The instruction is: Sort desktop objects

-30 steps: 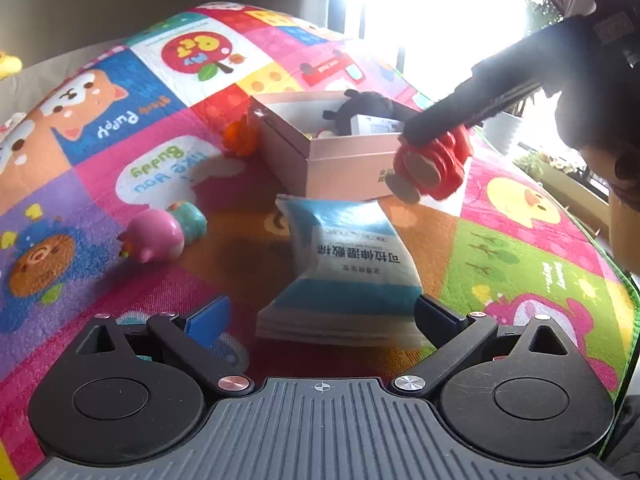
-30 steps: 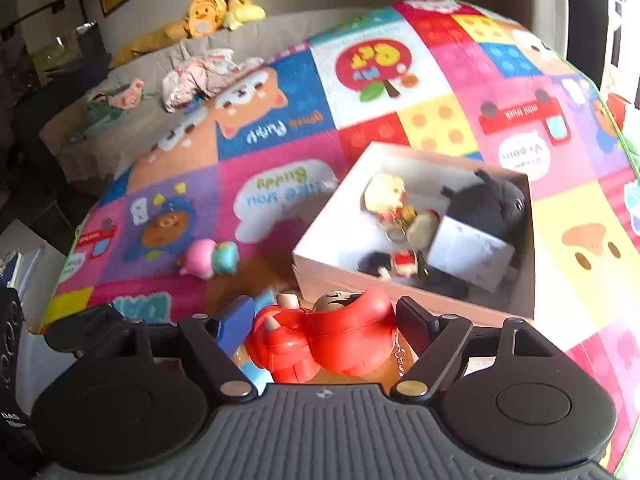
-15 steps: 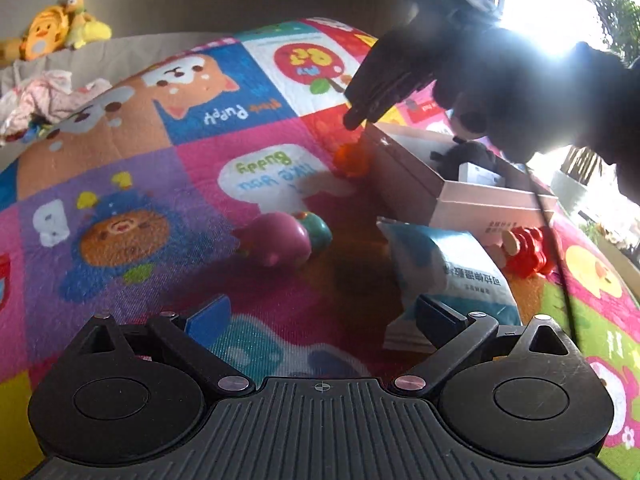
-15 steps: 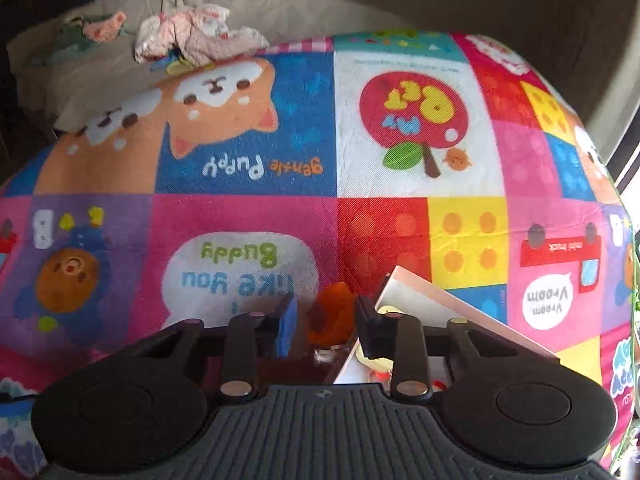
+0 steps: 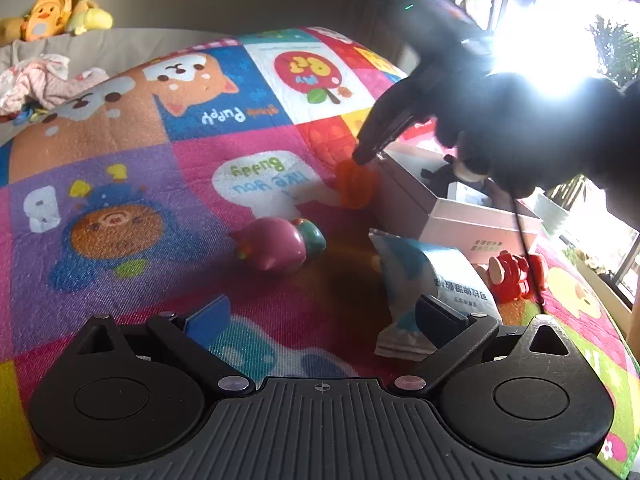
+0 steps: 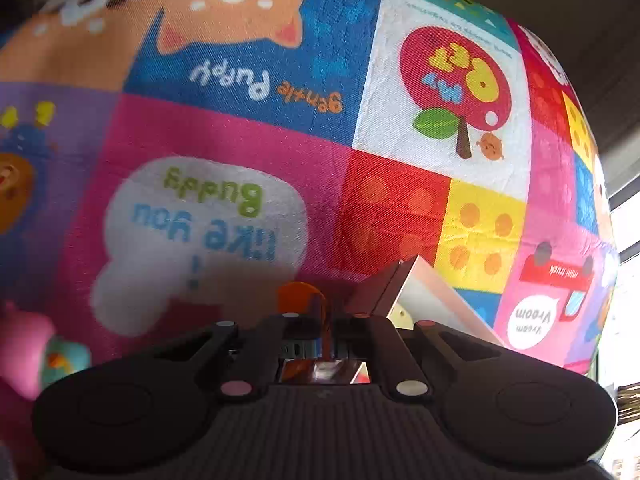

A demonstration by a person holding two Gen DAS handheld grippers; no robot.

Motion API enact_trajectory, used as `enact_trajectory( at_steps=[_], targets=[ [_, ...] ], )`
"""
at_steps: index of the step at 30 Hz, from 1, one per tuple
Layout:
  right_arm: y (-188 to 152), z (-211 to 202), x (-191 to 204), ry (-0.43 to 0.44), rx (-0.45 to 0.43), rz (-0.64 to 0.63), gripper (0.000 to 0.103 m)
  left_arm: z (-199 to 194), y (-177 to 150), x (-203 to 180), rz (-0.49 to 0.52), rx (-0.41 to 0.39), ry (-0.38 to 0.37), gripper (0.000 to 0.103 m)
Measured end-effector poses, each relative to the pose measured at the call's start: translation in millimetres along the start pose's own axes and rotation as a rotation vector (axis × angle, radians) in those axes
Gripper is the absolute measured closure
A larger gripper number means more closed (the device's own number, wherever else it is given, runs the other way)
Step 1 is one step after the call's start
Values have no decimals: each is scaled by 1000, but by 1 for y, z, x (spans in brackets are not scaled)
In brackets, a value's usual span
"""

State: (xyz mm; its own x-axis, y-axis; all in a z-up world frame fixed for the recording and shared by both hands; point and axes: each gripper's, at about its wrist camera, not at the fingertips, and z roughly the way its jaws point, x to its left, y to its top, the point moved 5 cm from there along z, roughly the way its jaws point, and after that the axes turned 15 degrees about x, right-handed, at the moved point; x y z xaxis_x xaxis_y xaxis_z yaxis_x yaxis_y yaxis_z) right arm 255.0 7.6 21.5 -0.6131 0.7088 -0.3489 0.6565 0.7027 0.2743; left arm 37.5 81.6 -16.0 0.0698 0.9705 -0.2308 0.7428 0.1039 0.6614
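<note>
The right gripper (image 5: pixel 362 154) has dropped the red crab toy (image 5: pixel 514 274), which now lies on the play mat (image 5: pixel 120 168) against the near wall of the pink box (image 5: pixel 472 232), outside it. It has crossed to the box's far corner, and its jaws have just been closing; they now pinch the small orange toy (image 6: pixel 302 298) lying just beside that corner. To my eye the orange toy goes into the box next, and the crab remains unsorted. The left gripper (image 5: pixel 320 316) hovers with jaws released, empty, near the blue-and-white packet (image 5: pixel 424 276) in front of the box
</note>
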Motion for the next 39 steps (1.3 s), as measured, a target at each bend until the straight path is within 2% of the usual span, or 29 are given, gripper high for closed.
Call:
enact_trajectory(
  at_steps=[5, 8, 11, 13, 15, 17, 24, 28, 32, 35, 37, 39],
  targets=[
    [-56, -69, -16, 201, -124, 112, 100, 2, 1, -1, 2, 10, 22, 1],
    [-93, -96, -23, 267, -182, 128, 100, 2, 1, -2, 5, 18, 46, 1],
    [-126, -104, -29, 298, -199, 155, 98, 1, 3, -7, 3, 26, 45, 1],
    [-148, -104, -31, 243, -222, 166, 80, -2, 6, -15, 16, 23, 12, 1],
    [-170, -102, -34, 172, -275, 189, 26, -5, 7, -30, 59, 14, -4, 1],
    [-189, -95, -36, 136, -297, 221, 16, -6, 8, -42, 105, 11, -6, 1],
    [-237, -50, -44, 163, -231, 356, 8, 11, 8, -78, 223, 74, -4, 1],
    [-247, -52, -52, 265, -265, 468, 7, 16, 5, -93, 275, 106, -20, 1],
    [-228, -67, -38, 425, -323, 484, 7, 10, -1, -92, 296, 107, 8, 1],
    [-201, -61, -14, 529, -265, 476, 7, 4, -11, -80, 295, 129, 40, 1],
    [-181, -50, 5, 551, -215, 460, 7, -1, -17, -73, 286, 140, 59, 1],
    [-167, -42, 21, 521, -190, 430, 10, -8, -20, -68, 279, 141, 64, 1]
  ],
)
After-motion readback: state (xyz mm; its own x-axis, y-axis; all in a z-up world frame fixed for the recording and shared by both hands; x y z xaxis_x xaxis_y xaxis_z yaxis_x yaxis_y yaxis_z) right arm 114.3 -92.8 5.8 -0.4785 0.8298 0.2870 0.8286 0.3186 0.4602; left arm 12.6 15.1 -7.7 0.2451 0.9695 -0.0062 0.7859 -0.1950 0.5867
